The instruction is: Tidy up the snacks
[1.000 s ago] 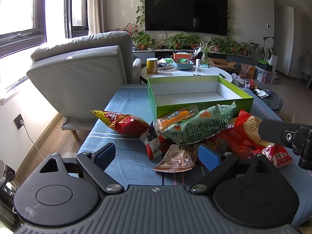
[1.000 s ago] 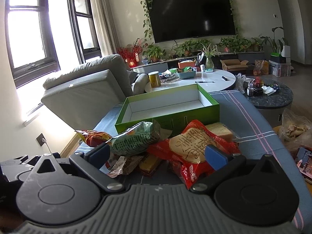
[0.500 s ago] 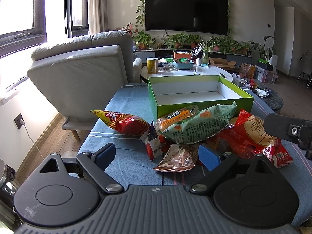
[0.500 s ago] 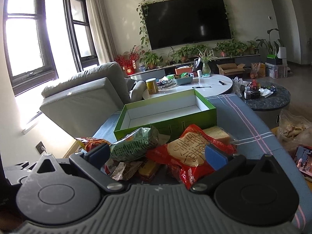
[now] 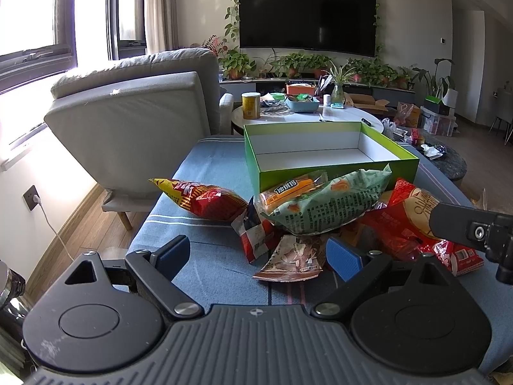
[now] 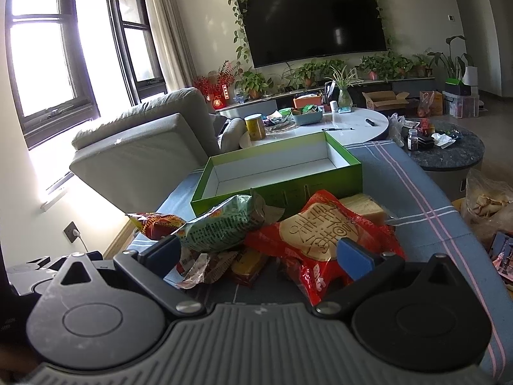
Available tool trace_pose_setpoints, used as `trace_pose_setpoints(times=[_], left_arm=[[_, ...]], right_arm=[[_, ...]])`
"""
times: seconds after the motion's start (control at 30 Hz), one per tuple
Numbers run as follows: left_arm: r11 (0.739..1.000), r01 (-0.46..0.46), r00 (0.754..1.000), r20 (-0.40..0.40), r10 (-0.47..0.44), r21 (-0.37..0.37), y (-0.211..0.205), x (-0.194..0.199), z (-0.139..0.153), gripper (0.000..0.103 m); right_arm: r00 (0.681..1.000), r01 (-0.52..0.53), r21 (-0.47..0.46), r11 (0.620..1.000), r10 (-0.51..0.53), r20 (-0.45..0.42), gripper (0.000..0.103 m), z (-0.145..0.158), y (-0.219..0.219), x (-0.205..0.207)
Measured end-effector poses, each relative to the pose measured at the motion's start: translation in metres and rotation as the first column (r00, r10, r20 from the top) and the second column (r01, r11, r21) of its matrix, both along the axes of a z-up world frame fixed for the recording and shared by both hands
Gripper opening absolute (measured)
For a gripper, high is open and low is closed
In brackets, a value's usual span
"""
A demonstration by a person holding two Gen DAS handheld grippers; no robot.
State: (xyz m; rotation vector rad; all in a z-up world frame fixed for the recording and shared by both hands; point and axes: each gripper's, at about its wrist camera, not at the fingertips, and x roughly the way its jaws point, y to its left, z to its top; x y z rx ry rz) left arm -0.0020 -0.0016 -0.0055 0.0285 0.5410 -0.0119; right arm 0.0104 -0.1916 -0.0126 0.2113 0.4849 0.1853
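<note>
An open green box (image 5: pixel 330 173) with a white inside stands empty on the blue cloth, also in the right wrist view (image 6: pixel 320 184). In front of it lies a pile of snack bags: a green bag (image 5: pixel 323 205), a red-yellow bag (image 5: pixel 202 197), an orange bar (image 5: pixel 291 187), a brown packet (image 5: pixel 295 256) and a big red bag (image 6: pixel 320 234). My left gripper (image 5: pixel 256 253) is open and empty, just short of the pile. My right gripper (image 6: pixel 259 253) is open and empty, its fingers around the near edge of the pile; it also shows in the left wrist view (image 5: pixel 474 231).
The blue striped cloth (image 5: pixel 208 166) covers the table. A grey armchair (image 5: pixel 134 122) stands left. A white round table (image 6: pixel 352 125) with a yellow can and small items lies behind the box. A dark round table (image 6: pixel 449 157) stands right.
The right gripper has risen and drawn back a little to the right, so the pile sits lower in its view. The left gripper has not moved.
</note>
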Motion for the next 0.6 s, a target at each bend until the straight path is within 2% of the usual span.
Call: trace_pose_setpoints(times=[0.2,0.33,0.6], left_arm=[[1.000,0.001,1.000,-0.009,-0.001,-0.009,0.005,0.003,0.000,0.092],[0.999,0.008,1.000,0.003,-0.008,-0.052,0.018,0.004,0.001,0.092],[0.983,0.137,0.990,0.038,-0.133,-0.124,0.033,0.015,-0.002,0.091]], right_arm=[[1.000,-0.002,0.004,1.000,0.002,-0.006,0.078,-0.001,-0.001,0.002],[1.000,-0.015,0.014,1.000,0.015,0.004,0.078,0.001,-0.009,0.004],[0.996,-0.072,0.087,0.994,0.077,-0.045,0.078,-0.004,-0.027,0.025]])
